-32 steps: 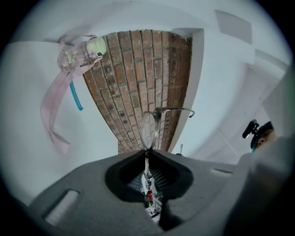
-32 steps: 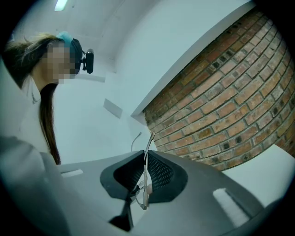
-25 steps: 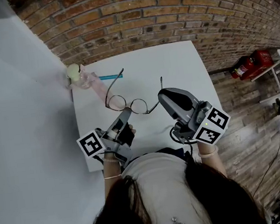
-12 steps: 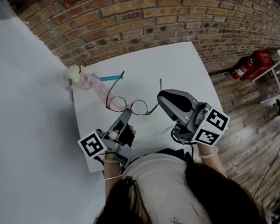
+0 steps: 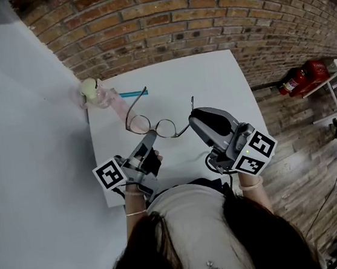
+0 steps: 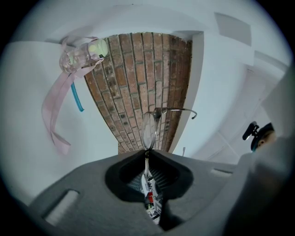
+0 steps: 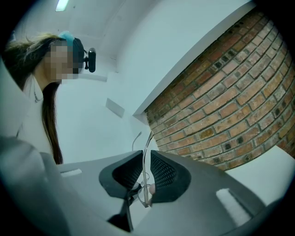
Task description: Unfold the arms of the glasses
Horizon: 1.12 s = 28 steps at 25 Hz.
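Brick wall point(image 5: 173, 20) backs a white table point(image 5: 222, 75), and over the table's near half the wire-framed glasses point(image 5: 153, 126) are held between two tools. The left gripper point(image 5: 150, 140) is clamped on the frame at a lens rim. The right gripper point(image 5: 196, 121) is closed on thin metal at the opposite end, by that side's hinge as far as I can judge. Both arms appear swung out, pointing toward the wall.

Risk noted: with both ends pinned, any twist or pull between the hands loads the thin frame and could bend it. Pushing an arm past its stop would strain the hinge. Metal this thin could also slip from the pads and drop.

Count:
- one pair of glasses, with two lenses and two arms
- two grippers
- one small clear bottle point(image 5: 93, 91) at the far left corner, well apart from the work
- one pink strap point(image 5: 118, 108)
- one teal stick point(image 5: 130, 94)
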Motion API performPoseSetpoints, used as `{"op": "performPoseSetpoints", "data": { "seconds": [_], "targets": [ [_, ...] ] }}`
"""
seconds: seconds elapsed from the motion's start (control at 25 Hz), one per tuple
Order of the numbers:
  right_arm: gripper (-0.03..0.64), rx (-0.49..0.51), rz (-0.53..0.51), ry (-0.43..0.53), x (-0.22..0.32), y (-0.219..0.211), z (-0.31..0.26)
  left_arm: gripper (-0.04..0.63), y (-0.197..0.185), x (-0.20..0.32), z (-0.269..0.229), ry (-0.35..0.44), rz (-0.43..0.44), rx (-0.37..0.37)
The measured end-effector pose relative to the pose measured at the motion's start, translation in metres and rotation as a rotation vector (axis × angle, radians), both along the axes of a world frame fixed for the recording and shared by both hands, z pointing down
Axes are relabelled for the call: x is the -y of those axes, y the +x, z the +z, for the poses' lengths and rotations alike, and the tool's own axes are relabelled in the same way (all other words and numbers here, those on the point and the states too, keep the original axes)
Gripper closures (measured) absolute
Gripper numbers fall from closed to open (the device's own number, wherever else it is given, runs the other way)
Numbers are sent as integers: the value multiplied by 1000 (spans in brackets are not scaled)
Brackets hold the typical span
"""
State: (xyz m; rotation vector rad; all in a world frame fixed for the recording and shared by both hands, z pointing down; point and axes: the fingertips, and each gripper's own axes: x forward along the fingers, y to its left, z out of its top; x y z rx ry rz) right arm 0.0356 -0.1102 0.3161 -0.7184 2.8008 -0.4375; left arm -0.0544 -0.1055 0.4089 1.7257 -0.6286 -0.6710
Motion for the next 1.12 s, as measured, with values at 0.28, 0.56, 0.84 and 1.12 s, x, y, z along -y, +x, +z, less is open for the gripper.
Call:
{"op": "performPoseSetpoints", "data": {
  "seconds": [0.28,0.56,0.84,1.12],
  "targets": [
    [568,13,14,2,-1,5,-1,574,-2,1,3,-9,-15,-12],
    [568,16,55,-10,4,17,2,574,-10,2,0,-6,-37,-36],
    [575,-45,115,-17,12,22,16,574,-12,1,-3,4,-40,-62],
    [583,-111,170,-28,19,26,28,574,-13,1,-8,13,-39,-85]
  ]
}}
